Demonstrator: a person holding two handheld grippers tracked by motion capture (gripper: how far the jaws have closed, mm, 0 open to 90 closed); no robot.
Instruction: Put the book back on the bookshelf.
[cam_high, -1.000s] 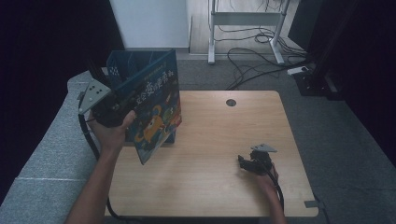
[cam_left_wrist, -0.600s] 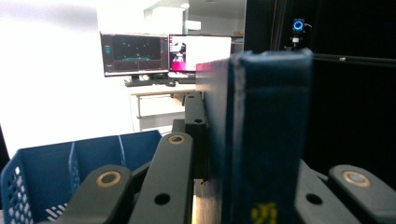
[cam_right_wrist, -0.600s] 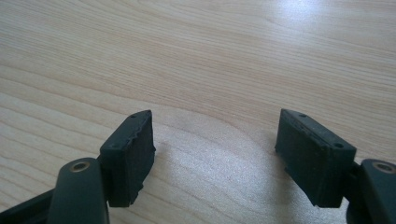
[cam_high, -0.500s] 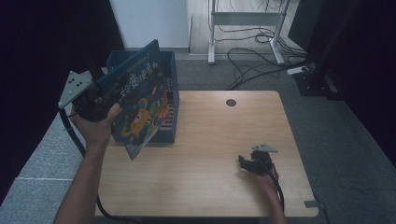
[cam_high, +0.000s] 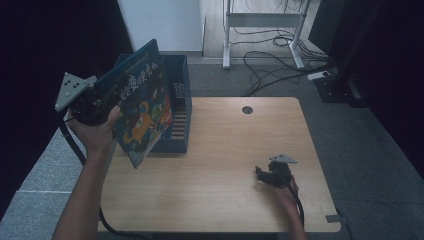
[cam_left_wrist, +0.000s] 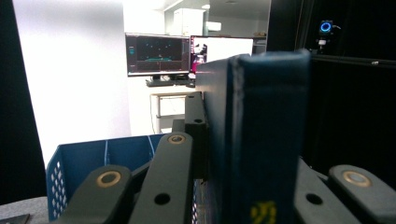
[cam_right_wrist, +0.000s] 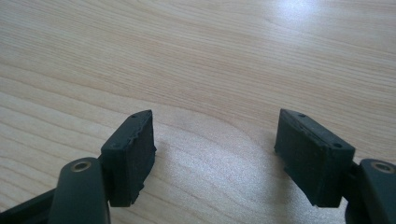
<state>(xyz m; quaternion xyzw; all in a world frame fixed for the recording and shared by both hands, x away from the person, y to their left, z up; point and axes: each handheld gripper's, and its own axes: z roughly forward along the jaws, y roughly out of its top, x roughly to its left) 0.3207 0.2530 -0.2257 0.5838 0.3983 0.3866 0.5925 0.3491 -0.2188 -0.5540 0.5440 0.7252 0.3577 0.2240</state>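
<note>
Blue hardcover picture book (cam_high: 142, 107) is pinched in our left gripper (cam_high: 92, 100), jaws clamped on the spine edge; in the left gripper view the book (cam_left_wrist: 261, 140) stands edge-on between the black jaws. We hold it in the air at the table's left edge, tilted, its lower corner hanging over the wood, just in front of and above the blue perforated bin (cam_high: 177, 100), which sits on the table's left rear part. We read the step as carrying the book relative to that bin, going in or coming out, we can't tell which. To do it well: keep the clamp firm, since the book is wide and gripped off-centre, so it will want to swing; square the cover to the bin's long wall before any lowering; watch the bottom corner against the bin's front rim. Our right gripper (cam_high: 272, 172) rests low on the wooden table (cam_high: 225, 150) at front right, jaws spread with nothing between them; in its own view the fingertips (cam_right_wrist: 130, 154) sit just above bare wood. It's well apart from the book, so no clash. Other stuff: cable hole (cam_high: 247, 109) near the rear edge, a white frame and loose cables on the floor behind the table. Nothing lies between book and bin.
</note>
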